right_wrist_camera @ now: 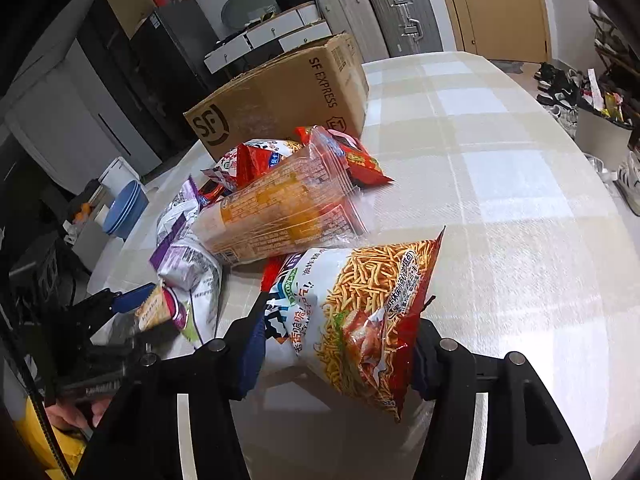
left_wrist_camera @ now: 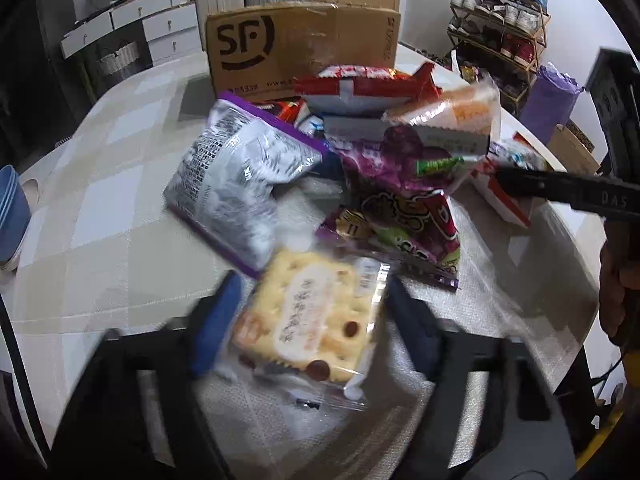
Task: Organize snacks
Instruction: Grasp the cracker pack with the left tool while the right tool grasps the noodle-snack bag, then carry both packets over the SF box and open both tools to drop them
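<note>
1. The cracker packet, clear-wrapped with pale biscuits showing, lies between the blue-padded fingers of the left gripper; both pads press against its sides, so the packet is pinched near the table's front edge.
2. The noodle-snack bag, white and red with a picture of fried sticks, sits between the fingers of the right gripper; the pads squeeze its lower half and the bag tilts up from the checked tablecloth.
3. Just beyond the cracker packet lies the snack pile: a silver bag with purple edging, a purple grape-printed bag, a clear orange-printed packet and a red-and-white bag on top.
4. From the right wrist view, the orange packet lies touching the top corner of the noodle-snack bag, with red packets behind it.
5. A cardboard box marked SF stands behind the pile, near the far side of the table; its contents cannot be seen from either view.
6. Stacked blue bowls sit at the table's left edge; what they hold is not visible.
7. Suitcases and a shoe rack stand on the floor beyond.
</note>
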`<action>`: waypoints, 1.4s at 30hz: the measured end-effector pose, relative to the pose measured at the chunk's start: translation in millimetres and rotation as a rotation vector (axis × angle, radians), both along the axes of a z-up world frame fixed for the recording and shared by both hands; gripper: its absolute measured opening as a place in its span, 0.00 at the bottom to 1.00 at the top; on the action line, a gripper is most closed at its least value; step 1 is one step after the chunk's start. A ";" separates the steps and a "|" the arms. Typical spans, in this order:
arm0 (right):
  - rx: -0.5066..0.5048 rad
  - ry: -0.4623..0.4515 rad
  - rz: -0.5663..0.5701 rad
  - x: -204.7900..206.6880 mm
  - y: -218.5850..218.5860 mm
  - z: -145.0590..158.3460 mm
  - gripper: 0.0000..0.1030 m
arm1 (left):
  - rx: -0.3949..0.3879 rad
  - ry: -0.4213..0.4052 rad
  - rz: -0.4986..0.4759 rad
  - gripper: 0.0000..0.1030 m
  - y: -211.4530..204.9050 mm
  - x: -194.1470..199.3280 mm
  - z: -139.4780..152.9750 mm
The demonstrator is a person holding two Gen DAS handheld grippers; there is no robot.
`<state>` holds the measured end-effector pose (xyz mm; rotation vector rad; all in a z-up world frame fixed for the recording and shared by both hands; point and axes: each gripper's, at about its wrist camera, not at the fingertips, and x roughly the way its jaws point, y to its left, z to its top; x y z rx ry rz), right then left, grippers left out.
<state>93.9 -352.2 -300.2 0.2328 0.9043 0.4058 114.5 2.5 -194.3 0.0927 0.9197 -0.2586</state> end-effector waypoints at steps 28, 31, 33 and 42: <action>0.109 -0.211 0.040 -49.5 -8.1 93.2 0.56 | -0.178 -0.038 0.010 0.57 37.8 -31.3 78.9; 0.127 -0.249 0.082 -41.6 0.3 121.3 0.56 | -0.183 -0.086 -0.008 0.57 39.6 -13.6 107.9; 0.150 -0.257 0.101 -31.2 4.3 138.2 0.56 | -0.187 -0.108 -0.022 0.57 40.1 -1.2 126.9; 0.207 -0.284 0.165 45.2 22.9 212.8 0.56 | -0.217 -0.187 -0.042 0.57 49.4 80.3 212.7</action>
